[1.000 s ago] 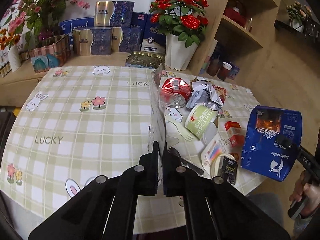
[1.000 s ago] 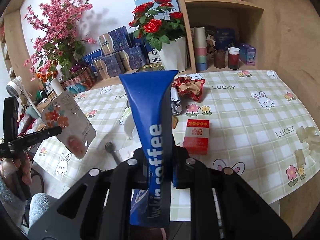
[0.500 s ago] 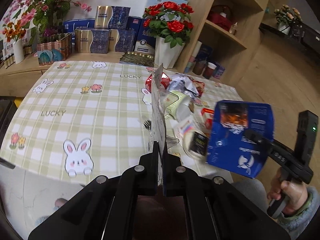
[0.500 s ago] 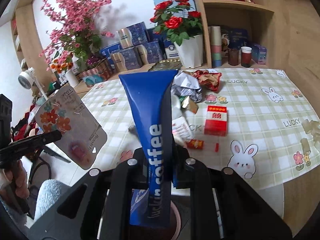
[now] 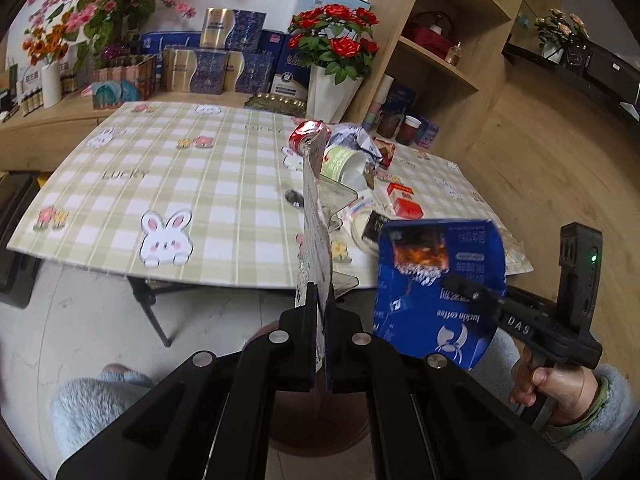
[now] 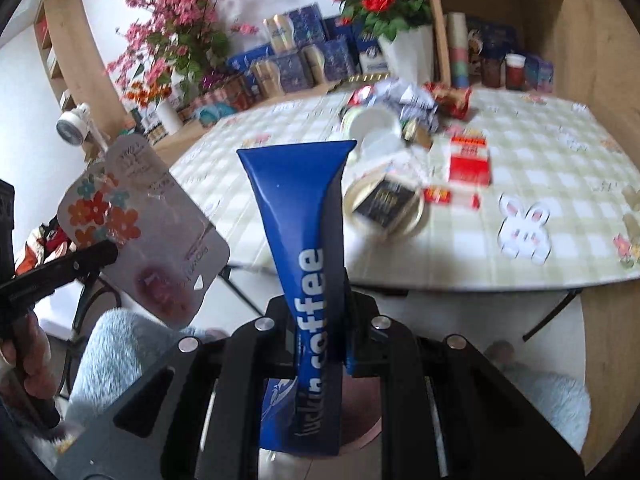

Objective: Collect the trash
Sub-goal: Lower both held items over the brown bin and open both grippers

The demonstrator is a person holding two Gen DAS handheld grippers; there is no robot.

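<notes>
Two pieces are off the surface [image 5: 168,200], left fingers [image 5: 318,312] pinching a card [image 5: 316,216], right fingers [image 6: 320,316] pinching the coffee pack [image 6: 298,216], while cup [image 6: 372,124], red box [image 6: 469,160] and wrappers [image 6: 408,100] wait beyond both fingers.

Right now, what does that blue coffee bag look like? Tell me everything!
The blue coffee bag is a flattened, glossy pouch with white "luckin coffee" lettering and a white deer logo. Its back carries a dark picture. The right hand-held gripper pinches it shut, holding it upright in the air, off the table.
</notes>
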